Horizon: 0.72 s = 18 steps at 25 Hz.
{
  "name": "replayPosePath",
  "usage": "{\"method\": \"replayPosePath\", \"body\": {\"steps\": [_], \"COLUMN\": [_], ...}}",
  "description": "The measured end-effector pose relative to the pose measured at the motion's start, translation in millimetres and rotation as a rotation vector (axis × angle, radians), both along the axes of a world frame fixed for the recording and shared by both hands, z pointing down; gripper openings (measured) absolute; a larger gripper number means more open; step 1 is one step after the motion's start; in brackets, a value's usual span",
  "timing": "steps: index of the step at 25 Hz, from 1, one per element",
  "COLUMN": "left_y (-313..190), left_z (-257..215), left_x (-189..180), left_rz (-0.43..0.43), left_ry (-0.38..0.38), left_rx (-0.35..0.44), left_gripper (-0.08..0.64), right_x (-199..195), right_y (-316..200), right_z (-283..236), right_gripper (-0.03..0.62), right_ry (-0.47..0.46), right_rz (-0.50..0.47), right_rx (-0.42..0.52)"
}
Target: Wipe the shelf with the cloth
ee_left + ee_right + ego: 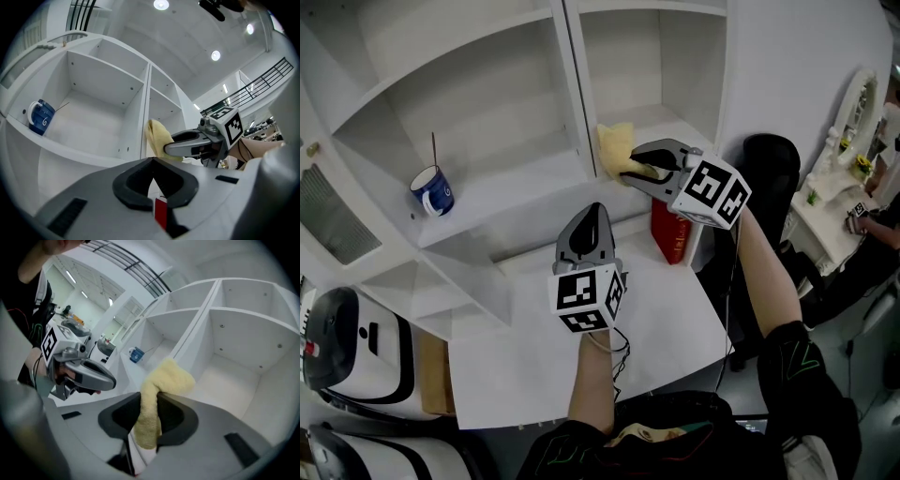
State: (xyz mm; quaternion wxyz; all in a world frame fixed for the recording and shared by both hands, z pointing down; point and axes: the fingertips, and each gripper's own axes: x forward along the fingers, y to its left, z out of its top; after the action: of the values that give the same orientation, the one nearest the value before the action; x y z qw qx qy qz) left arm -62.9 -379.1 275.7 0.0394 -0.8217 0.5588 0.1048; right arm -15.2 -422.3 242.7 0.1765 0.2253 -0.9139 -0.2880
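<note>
A yellow cloth (617,150) is bunched between the jaws of my right gripper (639,169), which is shut on it. The cloth hangs at the front edge of the white shelf (680,124), just right of the upright divider (577,94). In the right gripper view the cloth (164,380) sticks up and out past the right gripper (150,399). My left gripper (591,220) is lower and nearer, over the table, shut with nothing in it. From the left gripper view, the cloth (158,138) and right gripper (169,149) are ahead of the left gripper (152,161).
A blue mug (433,191) with a stick in it stands in the left compartment. A red box (668,234) sits under the shelf on the white table (666,328). A black chair (773,159) stands to the right. White machines (347,352) are at lower left.
</note>
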Motion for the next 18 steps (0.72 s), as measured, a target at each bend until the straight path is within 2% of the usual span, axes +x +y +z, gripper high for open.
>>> {"method": "replayPosePath", "body": {"steps": [3,7,15,18], "left_y": [2.7,6.2,26.0,33.2], "left_z": [4.2,11.3,35.5,47.0], "left_x": [-1.6,-4.0,15.6,26.8], "left_rz": [-0.009,-0.012,0.081,0.078], "left_ry": [-0.003,-0.006,0.015,-0.002], "left_rx": [-0.006,-0.021,-0.018,-0.019], "left_gripper": [0.000,0.001,0.000,0.000], "right_x": [9.3,27.2,71.5,91.2], "right_y": [13.4,21.4,44.6,57.5], "right_z": [-1.2,5.5,37.5,46.2], "right_gripper": [0.109,0.109,0.109,0.109], "right_ry": [-0.152,-0.329,-0.584,-0.685], "right_rz": [-0.021,0.020,0.120,0.150], "right_rx": [-0.031,-0.104,-0.211,-0.246]}}
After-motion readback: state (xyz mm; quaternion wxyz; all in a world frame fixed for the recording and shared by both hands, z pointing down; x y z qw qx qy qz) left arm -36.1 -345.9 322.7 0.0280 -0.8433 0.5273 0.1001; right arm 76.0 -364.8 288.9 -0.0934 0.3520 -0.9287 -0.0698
